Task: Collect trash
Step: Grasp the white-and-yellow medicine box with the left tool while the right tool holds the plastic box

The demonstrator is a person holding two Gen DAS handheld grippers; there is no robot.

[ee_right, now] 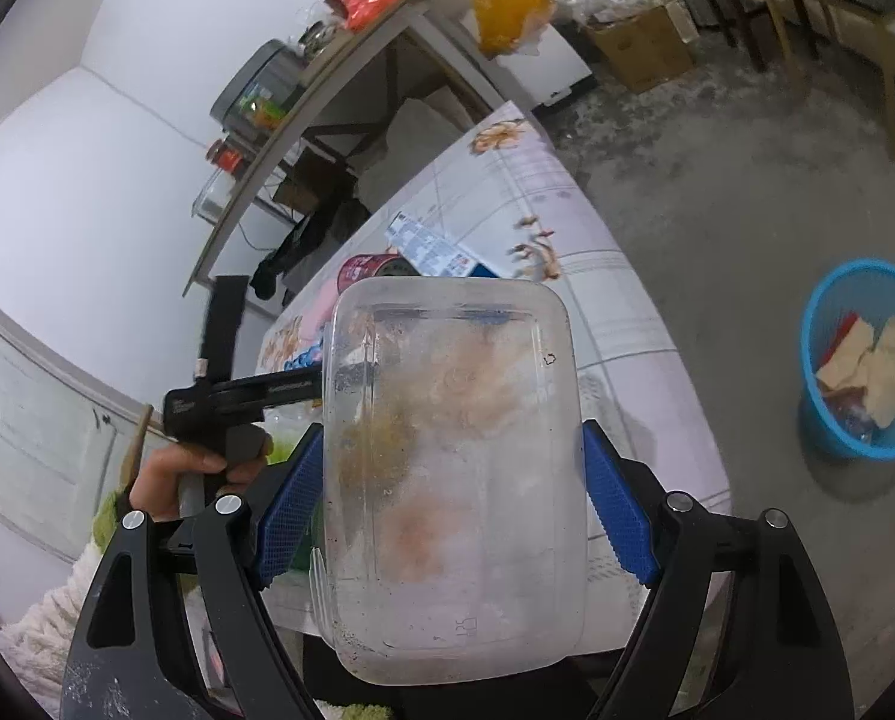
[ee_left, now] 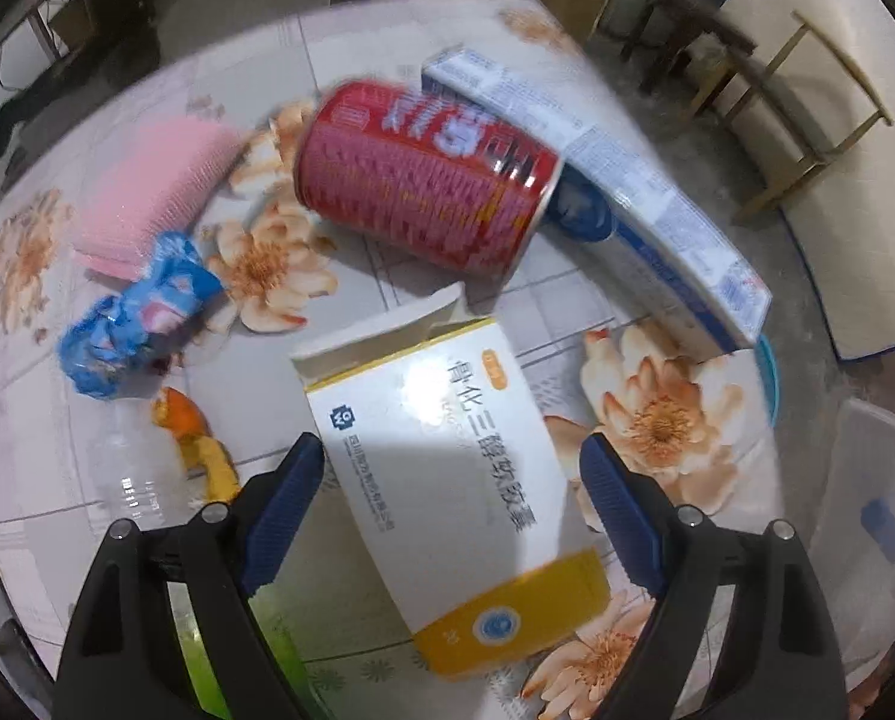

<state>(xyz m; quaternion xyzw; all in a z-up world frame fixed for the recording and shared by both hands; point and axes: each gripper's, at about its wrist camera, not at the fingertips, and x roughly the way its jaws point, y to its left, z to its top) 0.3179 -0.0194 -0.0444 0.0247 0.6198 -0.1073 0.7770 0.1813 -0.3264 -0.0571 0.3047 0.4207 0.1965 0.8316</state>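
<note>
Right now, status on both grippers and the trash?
Left gripper open over white-yellow box. Right gripper shut on clear plastic tub. Blue basket on floor, path clear.

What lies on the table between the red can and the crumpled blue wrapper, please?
In the left wrist view, only the flower-patterned tablecloth shows between the red can and the blue wrapper; the pink brush lies beside that stretch, not in it.

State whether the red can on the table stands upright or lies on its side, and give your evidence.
On its side. The red can lies with its printed wall along the floral table and its rim facing sideways, against the blue-and-white box.
</note>
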